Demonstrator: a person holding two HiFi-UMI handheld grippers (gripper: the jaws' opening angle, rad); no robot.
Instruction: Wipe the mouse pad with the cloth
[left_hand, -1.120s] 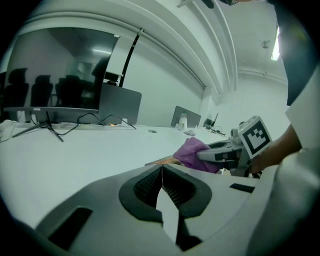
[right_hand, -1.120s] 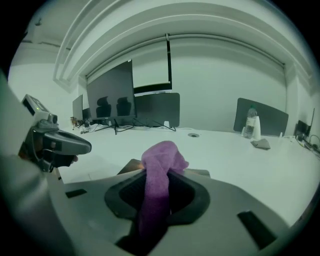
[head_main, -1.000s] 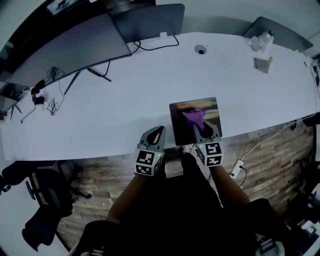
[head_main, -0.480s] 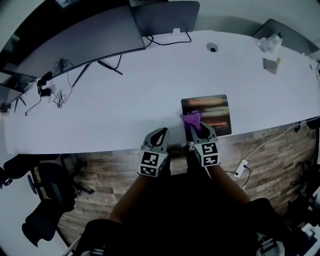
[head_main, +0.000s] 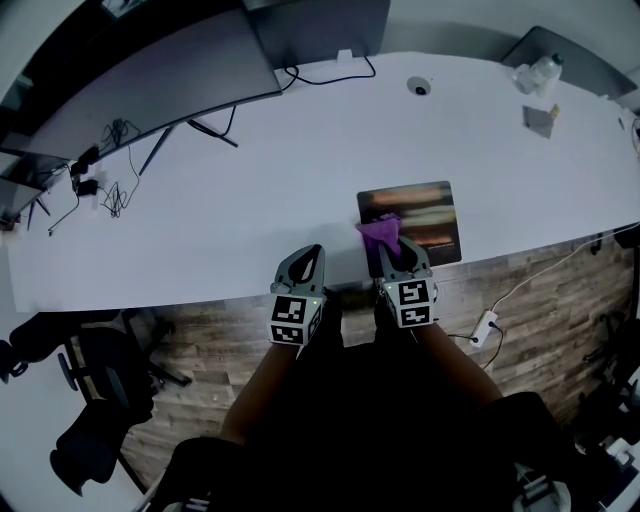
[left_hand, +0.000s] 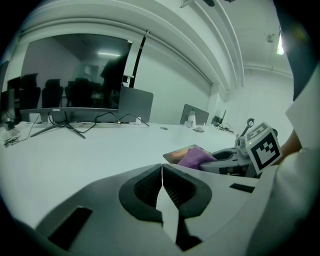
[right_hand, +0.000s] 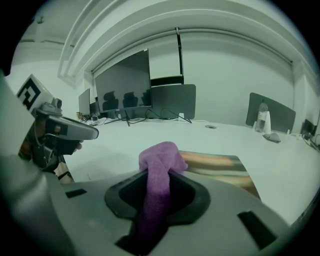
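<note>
From the head view, the long white counter (head_main: 250, 180) curves across the room. The mouse pad (head_main: 425, 208) lies flat close to its near edge, right of the middle. The right gripper (head_main: 390, 246) reaches over that near edge and holds the purple cloth (head_main: 379, 232) at the near-left corner of the pad. The left gripper (head_main: 312, 252) sits beside it at the near edge, left of the pad and clear of it. A dark monitor (head_main: 150, 80) stands along the far-left edge, and a bottle (head_main: 540, 72) is near the far-right corner.

In the left gripper view, the two fingers (left_hand: 145, 187) are pressed flat together with nothing between them. Beyond them the bare counter stretches toward the monitor (left_hand: 75, 75). Off to the right, the cloth (left_hand: 192, 157) bunches on the corner of the mouse pad (left_hand: 175, 154), just ahead of the right gripper (left_hand: 235, 160).

In the right gripper view, the fingers (right_hand: 187, 197) are clamped on the cloth (right_hand: 157, 170). It runs up between them and folds into a lump at the tips, over the pad's near corner. The mouse pad (right_hand: 215, 165) spreads away to the right behind it. The left gripper (right_hand: 60, 127) shows at the left, and the bottle (right_hand: 261, 116) stands at the far right of the counter.
</note>
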